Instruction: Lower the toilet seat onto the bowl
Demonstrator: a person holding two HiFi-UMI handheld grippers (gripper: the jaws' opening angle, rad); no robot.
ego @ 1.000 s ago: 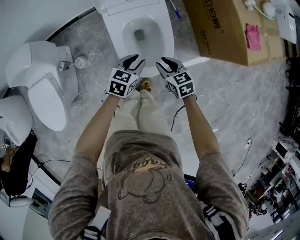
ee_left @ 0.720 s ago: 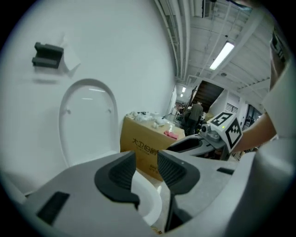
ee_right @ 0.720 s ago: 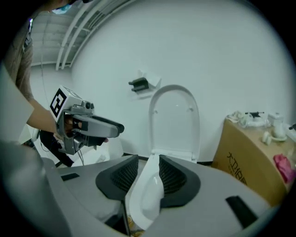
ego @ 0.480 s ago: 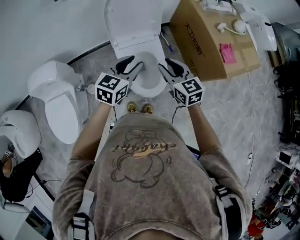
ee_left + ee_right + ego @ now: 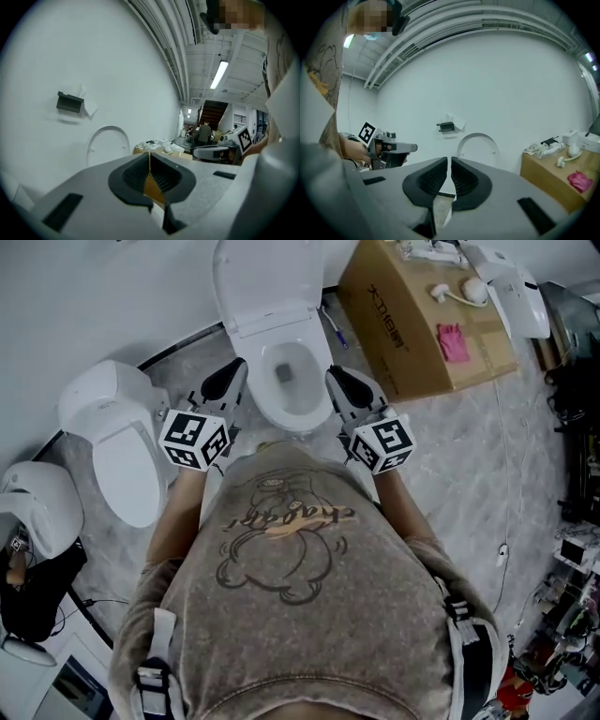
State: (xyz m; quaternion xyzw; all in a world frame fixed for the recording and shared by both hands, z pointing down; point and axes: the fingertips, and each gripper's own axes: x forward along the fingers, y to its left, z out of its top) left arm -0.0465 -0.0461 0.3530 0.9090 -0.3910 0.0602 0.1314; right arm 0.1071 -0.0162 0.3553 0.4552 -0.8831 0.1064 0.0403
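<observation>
A white toilet stands ahead of me, its seat and lid (image 5: 267, 282) raised against the wall above the open bowl (image 5: 292, 381). My left gripper (image 5: 230, 381) is held just left of the bowl, its jaws shut with nothing between them. My right gripper (image 5: 342, 385) is just right of the bowl; its jaws are closing, almost together, and hold nothing. Neither touches the toilet. The left gripper (image 5: 150, 161) looks toward the raised lid (image 5: 108, 145). Beyond the right gripper (image 5: 449, 168) the lid (image 5: 478, 147) stands upright.
A cardboard box (image 5: 422, 324) with a pink cloth (image 5: 453, 343) and white fittings sits right of the toilet. A second toilet (image 5: 117, 442) and another white unit (image 5: 37, 502) stand at the left. A paper holder (image 5: 447, 125) hangs on the wall. Clutter fills the right edge.
Both grippers have moved apart from the bowl's front rim to its two sides, and their jaws have closed. The view has shifted, bringing the raised lid into sight.
</observation>
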